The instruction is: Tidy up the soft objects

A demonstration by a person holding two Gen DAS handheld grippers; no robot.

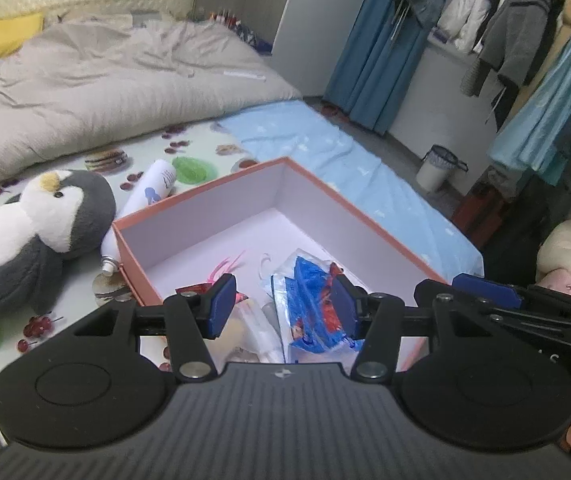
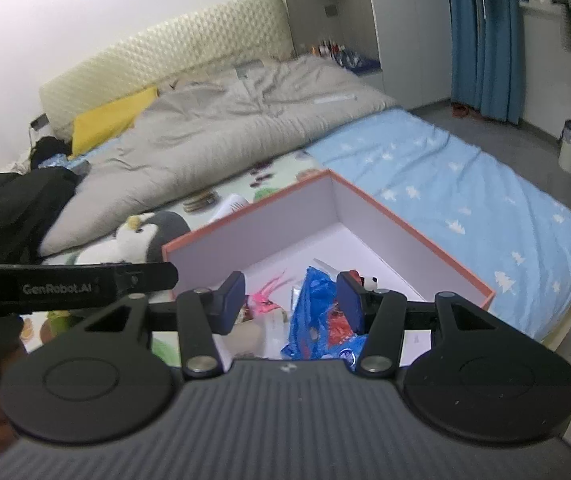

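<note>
- One open box [image 1: 221, 216], orange outside and white inside, on the bed [image 2: 445, 184] near its foot-end edge, over the join of the fruit-print sheet and the blue tree-print sheet.
- Inside, at the near end: one blue printed plastic packet [image 1: 309, 312], one pink feathery piece [image 1: 225, 268], one clear wrapper [image 1: 261, 336] with something beige beneath; far half of the floor bare.
- One small white-and-black figure [image 2: 371, 282] in the box, seen only from the right wrist, partly hidden by a finger.
- One plush penguin [image 1: 41, 236], grey and white, on the fruit-print sheet just outside the box's left wall.
- One white spray can [image 1: 141, 204] lying between penguin and box, touching the box's far-left corner.
- One grey duvet [image 1: 97, 92] bunched toward the headboard; one yellow pillow [image 2: 113, 120] beside it.
- One white bin [image 1: 437, 168] on the floor.
- Two grippers above the box's near end: left gripper [image 1: 281, 308] released, nothing pinched; right gripper [image 2: 291, 302] released, nothing pinched.
</note>
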